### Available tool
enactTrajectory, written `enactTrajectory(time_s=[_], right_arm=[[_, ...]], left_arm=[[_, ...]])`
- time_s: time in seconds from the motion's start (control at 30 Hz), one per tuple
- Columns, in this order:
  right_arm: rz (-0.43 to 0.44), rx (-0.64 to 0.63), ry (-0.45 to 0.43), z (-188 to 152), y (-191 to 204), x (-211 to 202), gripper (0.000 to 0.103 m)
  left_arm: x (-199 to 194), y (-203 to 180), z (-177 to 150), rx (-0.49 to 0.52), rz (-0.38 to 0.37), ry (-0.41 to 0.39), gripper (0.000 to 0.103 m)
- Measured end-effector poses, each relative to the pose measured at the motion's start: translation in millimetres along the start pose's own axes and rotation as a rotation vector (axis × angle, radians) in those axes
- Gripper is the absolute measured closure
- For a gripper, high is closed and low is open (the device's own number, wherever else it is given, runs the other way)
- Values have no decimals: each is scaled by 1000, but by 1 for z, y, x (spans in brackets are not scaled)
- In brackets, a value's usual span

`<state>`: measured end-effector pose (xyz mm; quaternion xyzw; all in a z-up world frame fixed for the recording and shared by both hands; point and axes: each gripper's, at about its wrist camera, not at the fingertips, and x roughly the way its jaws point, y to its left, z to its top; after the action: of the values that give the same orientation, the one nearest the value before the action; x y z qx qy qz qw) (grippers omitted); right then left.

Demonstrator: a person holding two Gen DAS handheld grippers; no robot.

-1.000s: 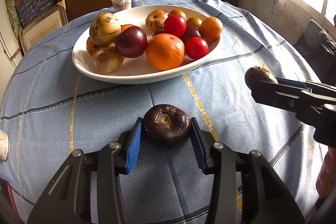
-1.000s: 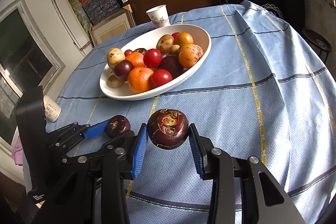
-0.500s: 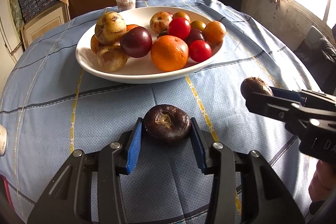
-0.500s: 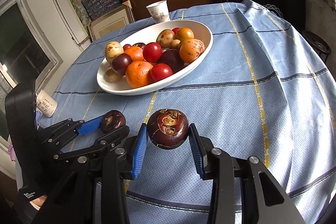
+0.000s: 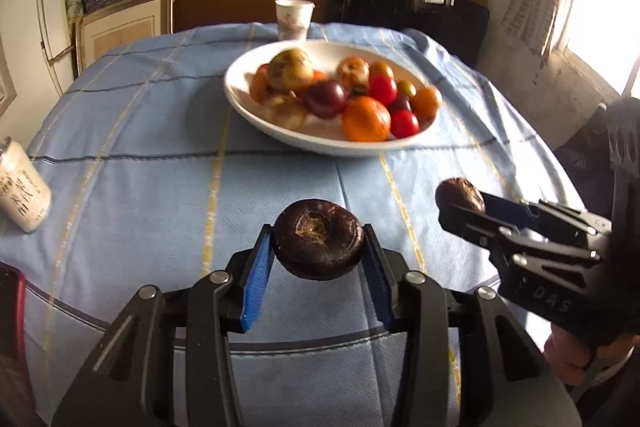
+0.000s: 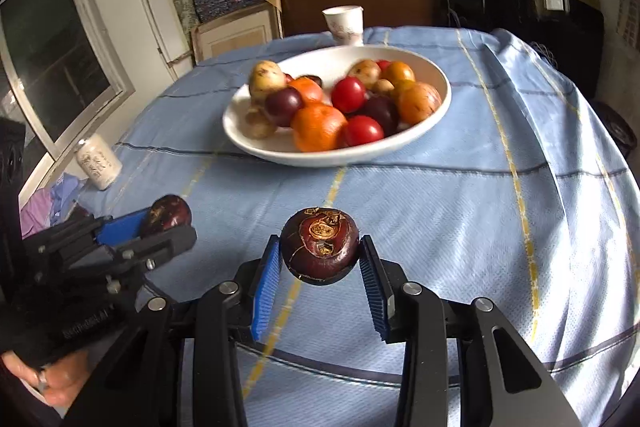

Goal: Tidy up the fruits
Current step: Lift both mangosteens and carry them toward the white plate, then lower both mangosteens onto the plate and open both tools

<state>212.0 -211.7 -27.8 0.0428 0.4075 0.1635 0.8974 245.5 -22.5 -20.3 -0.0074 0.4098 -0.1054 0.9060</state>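
My left gripper (image 5: 318,259) is shut on a dark brown water chestnut (image 5: 319,237), held above the near part of the table. It also shows in the right wrist view (image 6: 168,215). My right gripper (image 6: 320,263) is shut on a second dark reddish water chestnut (image 6: 319,243), which also shows in the left wrist view (image 5: 460,195). A white bowl (image 5: 256,107), (image 6: 436,107) holds several oranges, tomatoes, plums and brownish fruits in the middle of the table, well ahead of both grippers.
A blue checked cloth (image 5: 140,155) covers the round table. A paper cup (image 5: 294,19) stands behind the bowl. A white can (image 5: 22,187), (image 6: 98,165) stands at the left edge. Shelves and boxes line the back wall.
Both grippers have pulled back and up from the bowl with their water chestnuts still held. The bowl now looks smaller and farther, and the white can has come into view.
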Motion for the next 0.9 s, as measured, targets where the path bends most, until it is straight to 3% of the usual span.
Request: enactTrajectory(time_s=[0.17,0.3,0.6,0.9], right_arm=[[13,-12,-83,40,4,-23,63],[-9,2,-157,79,-3,-33,63],[-13,76,-254,141,-25,-21,63],[-48,113,-212,178,-45,25,63]], left_arm=[[-26,11,57,28,45,-90,60],[-21,15,106,12,24,-117,60],[67,-1,180,25,51,-47,60],[125,8,202,-4,109,6,60]])
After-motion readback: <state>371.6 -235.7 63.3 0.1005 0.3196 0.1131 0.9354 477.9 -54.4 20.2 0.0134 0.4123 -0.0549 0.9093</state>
